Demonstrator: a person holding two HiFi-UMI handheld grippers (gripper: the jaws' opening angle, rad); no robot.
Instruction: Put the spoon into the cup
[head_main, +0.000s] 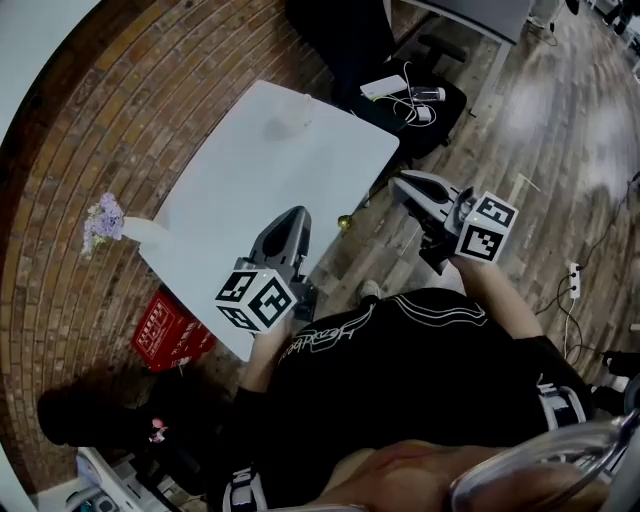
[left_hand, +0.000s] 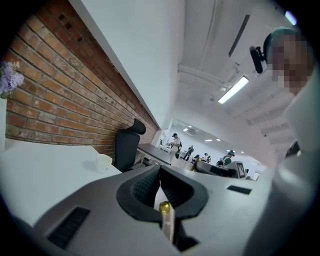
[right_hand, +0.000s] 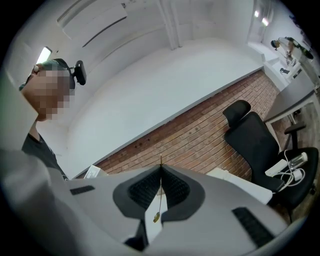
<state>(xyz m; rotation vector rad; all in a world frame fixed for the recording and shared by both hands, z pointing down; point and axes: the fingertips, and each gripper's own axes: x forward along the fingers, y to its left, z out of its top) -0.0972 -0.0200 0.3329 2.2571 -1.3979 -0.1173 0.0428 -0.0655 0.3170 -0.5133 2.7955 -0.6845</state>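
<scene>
The right tongs (right_hand: 161, 167) pinch the spoon (right_hand: 156, 217) upright, rounded end down; left tongs (left_hand: 160, 168) pressed together.

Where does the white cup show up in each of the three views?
Head view: cup at the far end of the white table, upper middle.
Left gripper view: cup left of centre, on the table's far end, beside the black chair.
Right gripper view: not in it.
Shared landmark: the black chair, top and right.

White table (head_main: 250, 190) beside a red-brick wall (left_hand: 60, 90), black office chair (left_hand: 126, 147) at its far end, wood-plank floor (head_main: 540, 130) alongside, strip light (left_hand: 234, 89) lit on the white ceiling.
</scene>
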